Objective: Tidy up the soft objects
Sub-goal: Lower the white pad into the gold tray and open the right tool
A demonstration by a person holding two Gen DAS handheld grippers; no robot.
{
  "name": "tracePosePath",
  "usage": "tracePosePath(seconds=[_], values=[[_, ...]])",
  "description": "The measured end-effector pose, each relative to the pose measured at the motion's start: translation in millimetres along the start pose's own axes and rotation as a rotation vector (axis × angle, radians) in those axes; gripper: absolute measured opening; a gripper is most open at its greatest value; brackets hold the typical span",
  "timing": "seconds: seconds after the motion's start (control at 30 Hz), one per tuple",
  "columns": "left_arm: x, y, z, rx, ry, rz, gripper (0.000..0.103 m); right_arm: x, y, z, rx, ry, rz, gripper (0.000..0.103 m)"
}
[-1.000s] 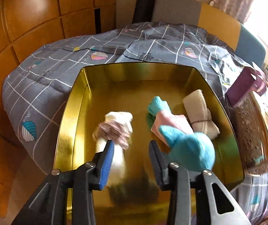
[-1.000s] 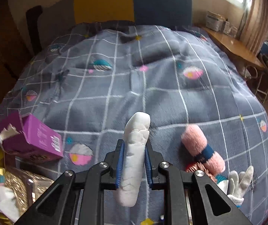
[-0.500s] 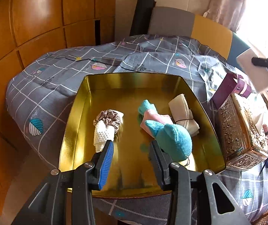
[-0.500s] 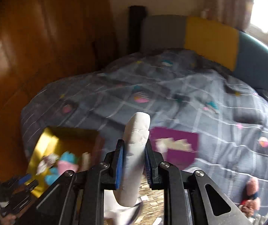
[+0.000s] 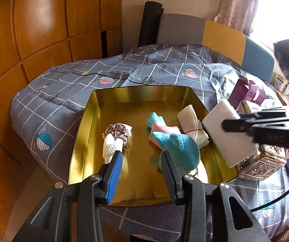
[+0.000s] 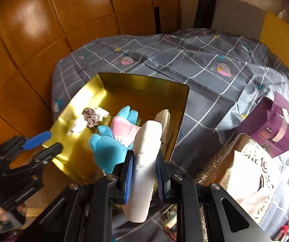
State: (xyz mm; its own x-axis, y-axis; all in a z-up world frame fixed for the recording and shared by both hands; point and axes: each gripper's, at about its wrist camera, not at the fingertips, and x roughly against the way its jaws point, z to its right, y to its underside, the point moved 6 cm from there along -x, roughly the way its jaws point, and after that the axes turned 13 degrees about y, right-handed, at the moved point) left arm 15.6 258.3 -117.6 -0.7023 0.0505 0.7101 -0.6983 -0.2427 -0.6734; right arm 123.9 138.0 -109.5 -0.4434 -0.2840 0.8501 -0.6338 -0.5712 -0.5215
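Note:
A gold tin tray [image 5: 87, 113] [image 6: 182, 109] lies on the grey checked bedspread. In it are a white cloth with a brown scrunchie [image 5: 116, 135] [image 6: 90, 117], a teal and pink soft toy [image 5: 176, 147] [image 6: 108, 147] and a cream folded cloth [image 5: 192, 121] [image 6: 164, 117]. My left gripper [image 5: 141, 159] [image 6: 49, 141] is open and empty over the tray's near edge. My right gripper [image 6: 143, 163] [image 5: 227, 124] is shut on a white sponge block [image 6: 146, 161] [image 5: 229, 133], held above the tray's right rim.
A purple carton [image 5: 247, 94] [image 6: 273, 129] and an ornate gold box [image 5: 265, 161] [image 6: 251, 171] stand right of the tray. Wooden wardrobe panels [image 5: 43, 30] rise on the left. A grey, yellow and blue headboard [image 5: 215, 34] is behind the bed.
My right gripper has swung left from the open bedspread to the tray's right rim, carrying the white sponge block. My left gripper has drawn back from the tray, still open.

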Motion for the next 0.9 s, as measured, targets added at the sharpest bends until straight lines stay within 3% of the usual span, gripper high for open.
tracePosePath(seconds=[0.3, 0.5, 0.57, 0.63, 0.9], values=[[-0.7, 4.6, 0.4, 0.006, -0.003, -0.004, 0.04, -35.6, 13.6, -25.7, 0.09, 0.127, -0.066, 0.021], [1.3, 7.7, -8.4, 0.033, -0.012, 0.001, 0.04, -50.8, 14.4, -40.8, 0.065, 0.059, -0.083, 0.024], [2.9, 7.3, -12.5, 0.042, -0.022, 0.007, 0.04, -47.3, 14.6, -42.0, 0.038, 0.024, -0.064, 0.029], [4.1, 6.7, -14.8, 0.049, -0.025, 0.012, 0.04, -42.2, 14.0, -38.5, 0.018, 0.032, -0.035, 0.049], [9.0, 4.4, -5.6, 0.025, -0.011, 0.026, 0.04, -3.0, 19.7, -10.9, -0.051, 0.085, 0.069, 0.061]])
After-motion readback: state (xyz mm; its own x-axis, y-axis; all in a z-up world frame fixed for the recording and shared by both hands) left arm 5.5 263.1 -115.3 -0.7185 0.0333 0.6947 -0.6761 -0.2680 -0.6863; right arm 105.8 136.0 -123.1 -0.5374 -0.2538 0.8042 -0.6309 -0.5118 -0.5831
